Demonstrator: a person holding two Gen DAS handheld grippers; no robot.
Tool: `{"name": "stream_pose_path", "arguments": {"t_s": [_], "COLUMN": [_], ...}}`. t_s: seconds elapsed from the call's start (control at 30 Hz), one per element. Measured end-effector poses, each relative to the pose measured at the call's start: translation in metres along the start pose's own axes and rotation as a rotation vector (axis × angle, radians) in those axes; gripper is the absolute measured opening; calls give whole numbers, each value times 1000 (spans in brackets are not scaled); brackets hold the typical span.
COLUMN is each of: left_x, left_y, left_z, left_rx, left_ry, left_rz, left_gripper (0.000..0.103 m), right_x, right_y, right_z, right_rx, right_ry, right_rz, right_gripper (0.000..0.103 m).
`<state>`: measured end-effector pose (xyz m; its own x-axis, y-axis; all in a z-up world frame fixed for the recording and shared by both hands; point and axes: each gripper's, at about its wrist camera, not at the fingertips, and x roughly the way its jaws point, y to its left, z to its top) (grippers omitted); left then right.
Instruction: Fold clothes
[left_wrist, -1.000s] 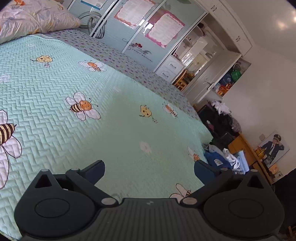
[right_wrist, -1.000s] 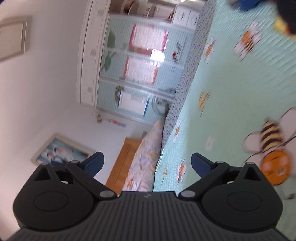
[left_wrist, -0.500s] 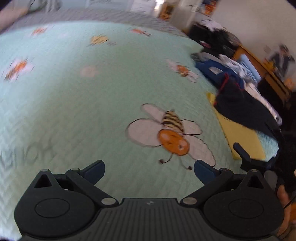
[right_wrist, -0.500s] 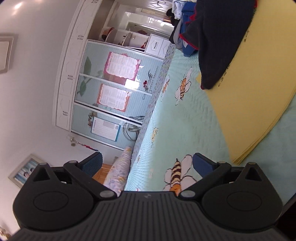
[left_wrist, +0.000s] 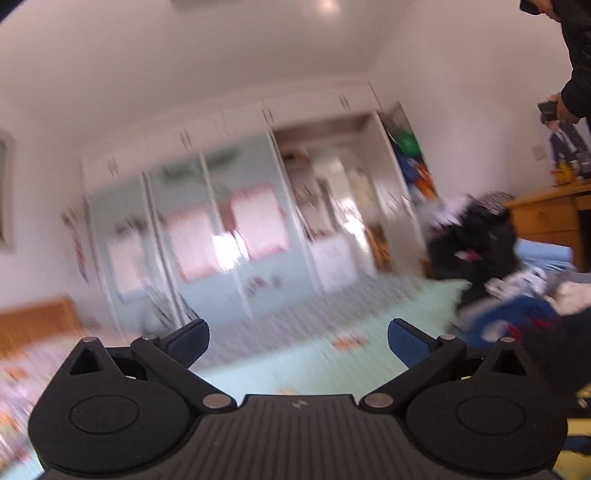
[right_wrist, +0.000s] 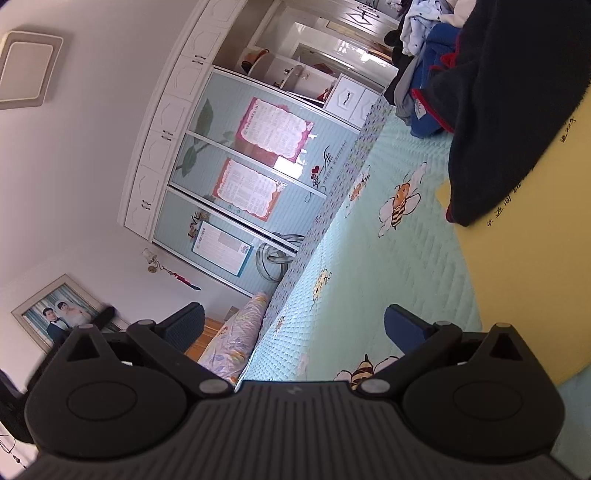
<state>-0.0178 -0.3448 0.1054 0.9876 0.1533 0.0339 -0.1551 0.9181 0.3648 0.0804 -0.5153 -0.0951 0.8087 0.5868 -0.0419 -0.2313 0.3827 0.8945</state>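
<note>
A dark navy garment with red trim (right_wrist: 509, 110) lies on a yellow board (right_wrist: 532, 266) on the mint bee-print bed cover (right_wrist: 369, 258), at the right of the tilted right wrist view. A pile of clothes (right_wrist: 424, 74) lies behind it. My right gripper (right_wrist: 293, 328) is open and empty, well short of the garment. My left gripper (left_wrist: 297, 345) is open and empty, raised and pointing across the bed; its view is motion-blurred. The clothes pile (left_wrist: 517, 314) shows at its right.
A wardrobe with sliding doors (right_wrist: 258, 177) runs along the far side of the bed. A pillow (right_wrist: 236, 343) lies at the head. A wooden dresser (left_wrist: 546, 218) stands at the right, and a person in dark clothes (left_wrist: 576, 55) stands beside it.
My left gripper has swung up from looking down at the bed to looking across the room. My right gripper has held nearly the same tilted view, shifting slightly.
</note>
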Motion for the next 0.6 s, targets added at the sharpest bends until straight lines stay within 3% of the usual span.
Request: {"name": "stream_pose_path", "arguments": {"t_s": [0.07,0.17,0.23,0.43,0.5,0.6], "left_x": [-7,-4,9,66,74,83], "left_y": [-2,-3,-1,12,14,5], "left_z": [6,3,-1,-34,-48,-61], "left_rx": [53,74,41,-220,-275,-246], "left_ry": [-62,-58,19,370,412,447], "left_rz": [77,113,75,-178,-214,-216], "left_gripper": [103,103,103,103,103,103], "right_x": [2,4,5,12,15,23], "right_y": [-1,1,4,1,1,1], "right_z": [-1,-5,-6,1,8,21], "right_rx": [0,-9,-17,14,15,20], "right_ry": [4,11,12,-31,-58,-115], "right_rz": [-1,-6,-14,-32,-23,-1], "right_gripper": [103,103,103,103,103,103]}}
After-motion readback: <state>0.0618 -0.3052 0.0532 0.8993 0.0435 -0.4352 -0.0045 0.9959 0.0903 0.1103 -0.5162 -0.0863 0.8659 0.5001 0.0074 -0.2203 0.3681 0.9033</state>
